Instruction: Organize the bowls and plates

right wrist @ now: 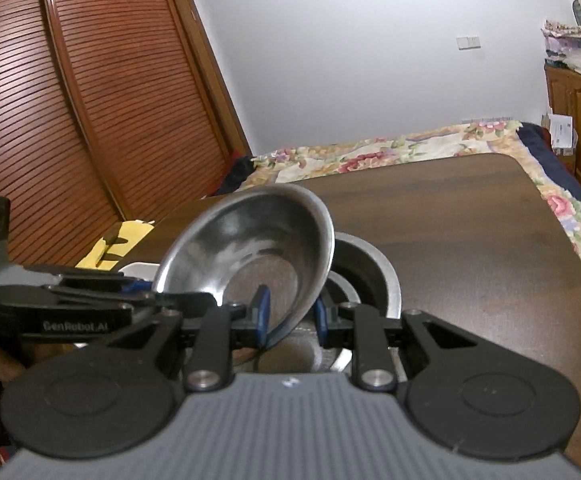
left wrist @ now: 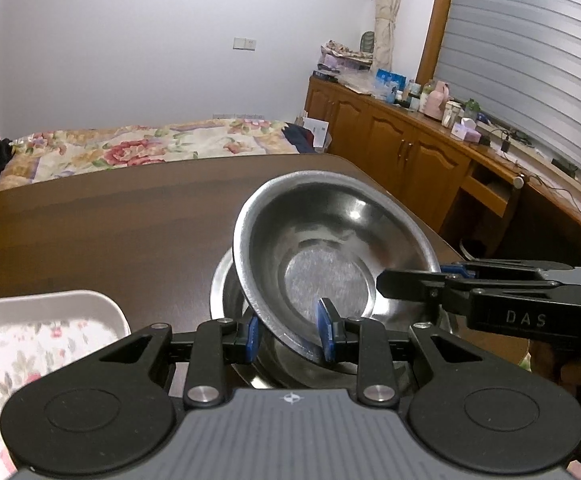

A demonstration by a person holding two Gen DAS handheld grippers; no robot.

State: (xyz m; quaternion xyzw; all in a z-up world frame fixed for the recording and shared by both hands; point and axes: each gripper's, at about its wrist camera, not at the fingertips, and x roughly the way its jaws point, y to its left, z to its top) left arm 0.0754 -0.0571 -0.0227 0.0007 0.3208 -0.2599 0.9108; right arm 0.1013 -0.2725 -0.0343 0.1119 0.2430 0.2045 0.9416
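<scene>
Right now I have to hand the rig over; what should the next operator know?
Left claw: straddles the tilted steel bowl's near rim, grip unclear.
Right claw: astride the same bowl's rim on the other side, grip equally unclear.
The tilted bowl sits partly inside a second steel bowl on the table.
White floral dish lies at left.
Left to do: seat the bowl flat, then stack.
</scene>
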